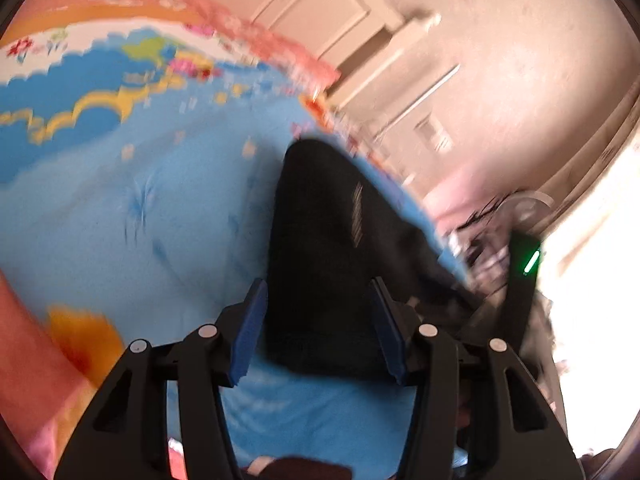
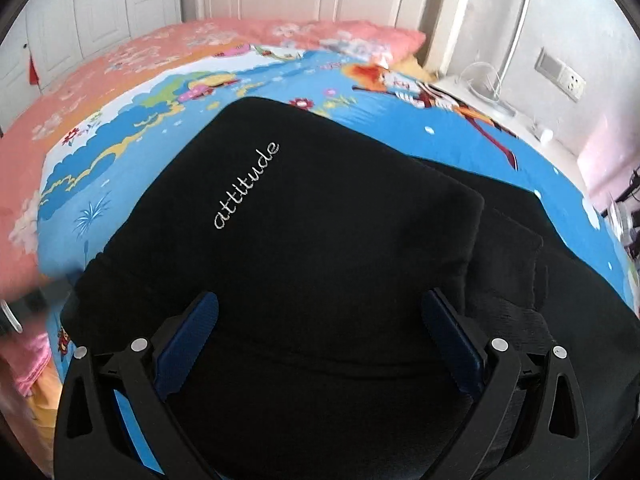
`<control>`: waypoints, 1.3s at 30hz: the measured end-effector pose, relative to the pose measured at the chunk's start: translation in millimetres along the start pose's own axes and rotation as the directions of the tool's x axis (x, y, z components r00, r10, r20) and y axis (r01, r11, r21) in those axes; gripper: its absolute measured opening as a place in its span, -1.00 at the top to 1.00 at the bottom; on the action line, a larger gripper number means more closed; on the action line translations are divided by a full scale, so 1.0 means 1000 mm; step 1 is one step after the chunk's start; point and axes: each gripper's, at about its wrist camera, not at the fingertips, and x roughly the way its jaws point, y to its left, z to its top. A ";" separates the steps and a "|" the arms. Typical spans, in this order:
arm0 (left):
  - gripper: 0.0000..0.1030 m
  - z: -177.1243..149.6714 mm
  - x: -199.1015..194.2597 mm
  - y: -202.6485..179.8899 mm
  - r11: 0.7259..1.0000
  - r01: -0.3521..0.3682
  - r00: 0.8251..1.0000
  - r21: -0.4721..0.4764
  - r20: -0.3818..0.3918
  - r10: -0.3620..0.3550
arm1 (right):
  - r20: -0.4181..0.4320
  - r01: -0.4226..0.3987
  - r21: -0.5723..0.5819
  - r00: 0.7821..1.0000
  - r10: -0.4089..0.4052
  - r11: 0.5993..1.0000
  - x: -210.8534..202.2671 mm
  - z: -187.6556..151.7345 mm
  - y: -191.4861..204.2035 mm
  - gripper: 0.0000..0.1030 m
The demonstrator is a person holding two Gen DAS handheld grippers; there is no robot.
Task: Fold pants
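Observation:
Black pants (image 2: 320, 216) with the white word "attitude" lie folded over on a blue cartoon bedsheet (image 2: 400, 120); one layer overlaps another toward the right. My right gripper (image 2: 320, 304) hovers open just above the near part of the pants, nothing between its blue pads (image 2: 188, 344). In the blurred left wrist view, the pants (image 1: 332, 248) show as a dark shape near the bed's right edge. My left gripper (image 1: 318, 288) is open, its jaws either side of the pants' near end, not closed on the cloth. The other gripper (image 1: 524, 280), black with a green light, stands at the right.
A pink quilt (image 2: 200, 40) lies along the far side of the bed. White wardrobe doors (image 2: 100, 4) stand behind. A white bedside table (image 2: 500, 112) with cables and a wall socket (image 2: 560, 72) is at the right. A sleeve (image 1: 24, 360) shows at the lower left.

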 end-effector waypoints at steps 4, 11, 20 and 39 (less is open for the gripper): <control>-0.06 0.046 0.019 -0.002 0.998 0.054 0.998 0.029 -0.024 -0.053 | -0.008 0.001 0.000 1.000 -0.001 1.000 0.000 0.000 0.000 -0.90; -0.04 0.108 0.123 0.023 0.996 0.093 0.958 0.011 -0.275 -0.086 | 0.003 0.003 -0.002 1.000 -0.003 1.000 0.002 -0.002 0.000 -0.90; 0.38 0.134 0.160 0.039 0.986 0.157 0.907 -0.060 -0.387 -0.168 | 0.025 -0.007 0.001 1.000 0.007 1.000 0.004 -0.002 -0.001 -0.91; 0.37 0.127 0.160 0.061 0.957 0.129 0.943 -0.261 -0.266 -0.200 | 0.061 0.002 0.018 0.998 -0.004 1.000 0.003 -0.005 -0.001 -0.90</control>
